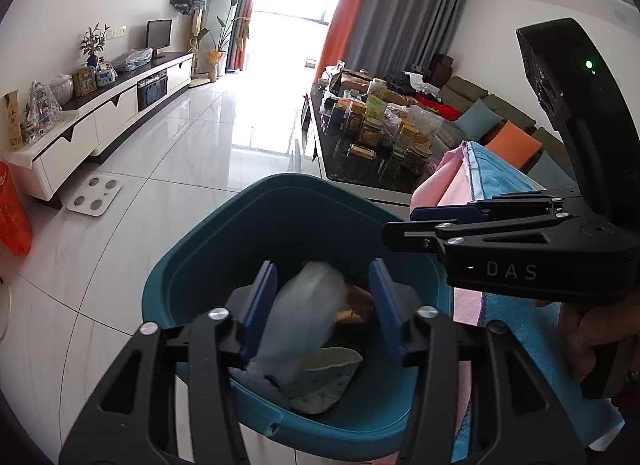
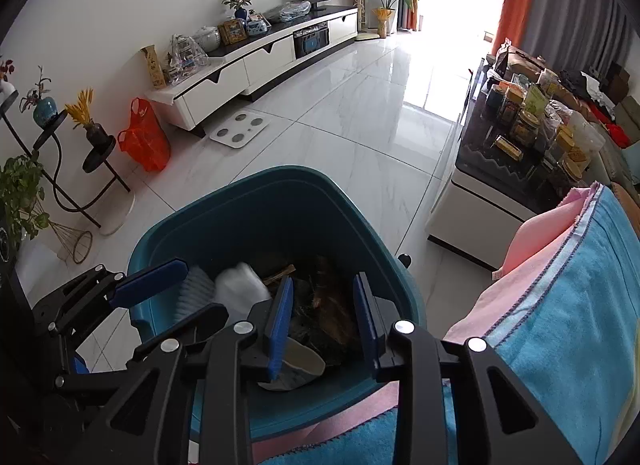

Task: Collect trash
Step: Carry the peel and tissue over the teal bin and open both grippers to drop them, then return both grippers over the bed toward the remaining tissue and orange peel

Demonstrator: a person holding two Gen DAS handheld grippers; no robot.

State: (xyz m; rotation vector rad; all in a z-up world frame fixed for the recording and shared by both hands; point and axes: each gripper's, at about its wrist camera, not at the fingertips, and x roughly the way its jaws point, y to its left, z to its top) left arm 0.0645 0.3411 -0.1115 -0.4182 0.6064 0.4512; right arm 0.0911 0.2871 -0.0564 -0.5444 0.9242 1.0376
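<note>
Teal plastic all round: a bin (image 1: 280,181) on the pale tiled floor, right below both tools. Over its mouth, the left gripper (image 1: 323,269), jaws spread wide, with a white crumpled piece of trash (image 1: 308,305) between the blue pads (image 1: 262,297) but seemingly touching neither, blurred as if dropping free. Just beside it over the same bin, the right gripper (image 2: 323,281), jaws parted to a moderate gap and holding nothing. Down inside the bin, a pale paper cup (image 1: 332,361) and brown scraps (image 2: 328,305). Against the bin's right side, a pink and blue cloth (image 2: 560,265). Looks like the drop-off step of collecting, with the white piece on its way in. Next, probably: lift both grippers up and clear of the bin's rim, keep the jaws apart, and turn away from the bin toward any remaining litter. Cannot tell from here where more trash lies; nothing loose visible on the floor near the bin.
</note>
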